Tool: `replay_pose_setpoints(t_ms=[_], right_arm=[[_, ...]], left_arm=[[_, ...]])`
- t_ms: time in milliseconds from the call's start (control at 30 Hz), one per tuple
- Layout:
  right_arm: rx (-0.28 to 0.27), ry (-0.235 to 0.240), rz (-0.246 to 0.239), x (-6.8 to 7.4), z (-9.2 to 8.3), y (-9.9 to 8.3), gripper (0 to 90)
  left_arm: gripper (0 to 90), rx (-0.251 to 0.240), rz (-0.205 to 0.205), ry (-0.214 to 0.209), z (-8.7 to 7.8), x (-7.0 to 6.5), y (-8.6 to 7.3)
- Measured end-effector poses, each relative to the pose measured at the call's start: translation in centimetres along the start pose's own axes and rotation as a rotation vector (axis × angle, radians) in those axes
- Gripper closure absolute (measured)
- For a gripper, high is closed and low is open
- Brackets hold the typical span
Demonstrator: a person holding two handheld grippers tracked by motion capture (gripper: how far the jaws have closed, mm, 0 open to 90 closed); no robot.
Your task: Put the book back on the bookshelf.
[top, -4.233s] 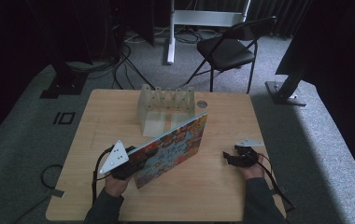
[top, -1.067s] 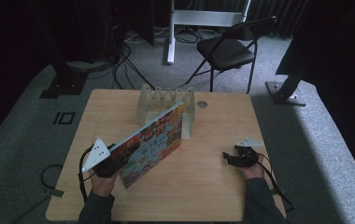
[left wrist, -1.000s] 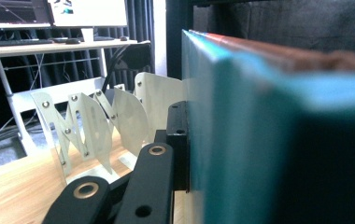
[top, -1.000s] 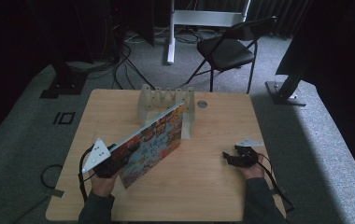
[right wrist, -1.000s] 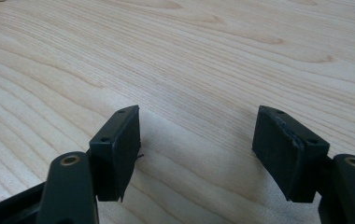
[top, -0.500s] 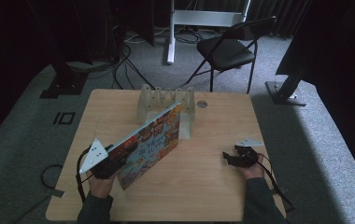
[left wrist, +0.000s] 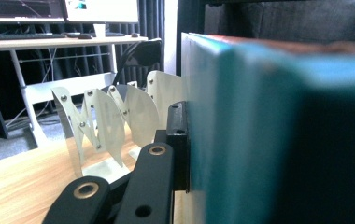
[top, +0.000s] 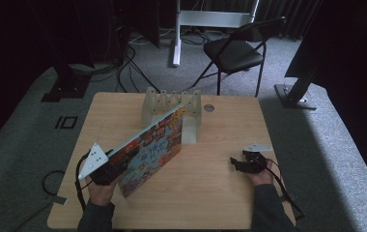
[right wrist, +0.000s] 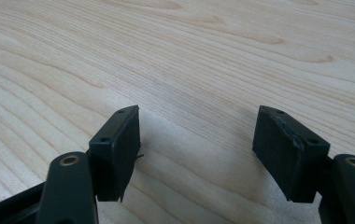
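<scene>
A colourful picture book is held tilted above the wooden table, its far corner close to a pale metal rack with several upright dividers. My left gripper is shut on the book's near lower edge. In the left gripper view the book's teal edge is near the camera, one black jaw of the left gripper lies flat against it, and the rack stands beyond. My right gripper rests on the table at the right, open, with nothing between its fingers.
A small round disc is set in the table right of the rack. Beyond the table's far edge stand a black folding chair and a white desk frame. Cables lie on the grey carpet at the left.
Since the oldest frame the left gripper and the book have shifted left, away from the rack's right side. Over the last second they barely moved. The right gripper has stayed put.
</scene>
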State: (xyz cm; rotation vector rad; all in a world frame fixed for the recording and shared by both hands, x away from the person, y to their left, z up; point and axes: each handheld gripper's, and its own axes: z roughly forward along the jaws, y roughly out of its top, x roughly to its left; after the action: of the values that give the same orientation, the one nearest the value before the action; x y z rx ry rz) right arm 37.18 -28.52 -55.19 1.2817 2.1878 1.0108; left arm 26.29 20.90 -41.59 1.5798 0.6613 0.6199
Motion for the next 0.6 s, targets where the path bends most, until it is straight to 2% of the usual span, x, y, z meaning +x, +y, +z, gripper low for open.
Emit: replay_pose_setpoints(t_ms=[600], right_arm=[[0.0, 0.001, 0.001, -0.02, 0.0, 0.0, 31.8]], left_arm=[[80.6, -0.002, -0.007, 0.025, -0.59, 0.33, 0.2]])
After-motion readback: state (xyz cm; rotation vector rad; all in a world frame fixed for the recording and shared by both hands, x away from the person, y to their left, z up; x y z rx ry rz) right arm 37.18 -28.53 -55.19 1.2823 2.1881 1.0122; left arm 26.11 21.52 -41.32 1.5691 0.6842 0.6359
